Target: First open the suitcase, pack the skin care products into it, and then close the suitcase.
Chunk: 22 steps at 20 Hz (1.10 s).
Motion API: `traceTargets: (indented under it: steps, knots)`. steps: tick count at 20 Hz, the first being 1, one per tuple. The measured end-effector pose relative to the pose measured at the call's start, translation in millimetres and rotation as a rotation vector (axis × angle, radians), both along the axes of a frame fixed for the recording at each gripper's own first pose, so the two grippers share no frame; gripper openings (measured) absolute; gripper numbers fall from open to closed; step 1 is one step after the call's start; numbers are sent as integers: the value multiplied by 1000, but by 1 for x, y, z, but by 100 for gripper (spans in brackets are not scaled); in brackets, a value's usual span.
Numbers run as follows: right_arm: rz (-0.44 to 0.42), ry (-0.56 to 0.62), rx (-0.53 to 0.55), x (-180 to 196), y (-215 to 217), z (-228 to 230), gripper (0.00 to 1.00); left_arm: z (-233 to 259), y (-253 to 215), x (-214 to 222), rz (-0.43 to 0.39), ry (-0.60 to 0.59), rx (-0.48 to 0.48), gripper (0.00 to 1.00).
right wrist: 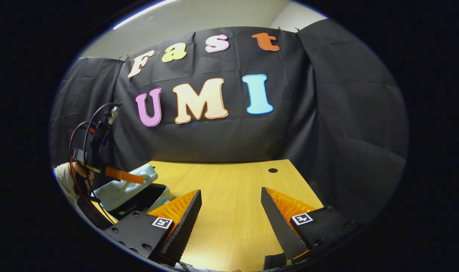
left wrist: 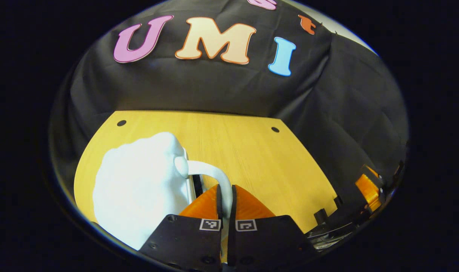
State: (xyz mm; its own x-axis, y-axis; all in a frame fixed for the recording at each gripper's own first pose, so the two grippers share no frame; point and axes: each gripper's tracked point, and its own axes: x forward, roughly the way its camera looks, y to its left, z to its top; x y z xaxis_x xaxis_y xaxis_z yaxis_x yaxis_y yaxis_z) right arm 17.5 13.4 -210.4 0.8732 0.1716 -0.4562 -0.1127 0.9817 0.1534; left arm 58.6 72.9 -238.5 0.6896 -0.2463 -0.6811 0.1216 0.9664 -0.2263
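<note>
At seven o'clock in the left gripper view, one suitcase (left wrist: 138, 192) is recorded: a pale, glossy, rounded shell, overexposed to near white, with one curved handle (left wrist: 214, 177) on its side. The left gripper (left wrist: 226, 206) is clenched on that handle, both fingers pressed against it. In the right gripper view the same case (right wrist: 123, 187) sits at eight o'clock, pale blue, its lid raised over a dark interior, at the desk's left edge. One wooden desk (right wrist: 229, 196) is noted, with two round holes counted near its far edge and broad bare surface toward three o'clock. The right gripper (right wrist: 231, 211) is released, fingers set wide apart above bare wood.
</note>
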Motion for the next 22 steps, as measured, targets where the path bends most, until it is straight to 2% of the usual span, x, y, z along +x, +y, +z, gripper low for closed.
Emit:
traceTargets:
  steps: [3,6,8,9,11,14,16,19,22]
  knots:
    - [4,-5,-28,8,-10,1,98,-25,-12,-1,-33,22,65,2]
    - [12,-8,-9,18,-9,1,98,-46,-22,-4,-31,41,87,10]
    - [22,-16,-9,25,-10,3,98,-31,-23,3,5,-40,117,13]
    - [27,-28,-1,30,-10,7,98,-8,-27,10,18,-128,119,12]
    - [38,-77,17,41,-9,24,98,44,-37,23,47,-297,145,22]
    - [61,-199,24,64,-11,65,98,124,-44,32,108,-495,216,78]
    - [85,-290,30,78,-7,98,98,165,-50,32,157,-584,243,88]
    - [86,-363,68,86,-2,136,97,208,-55,23,208,-674,242,90]
    - [44,-416,98,83,-5,164,94,235,-51,18,210,-716,256,91]
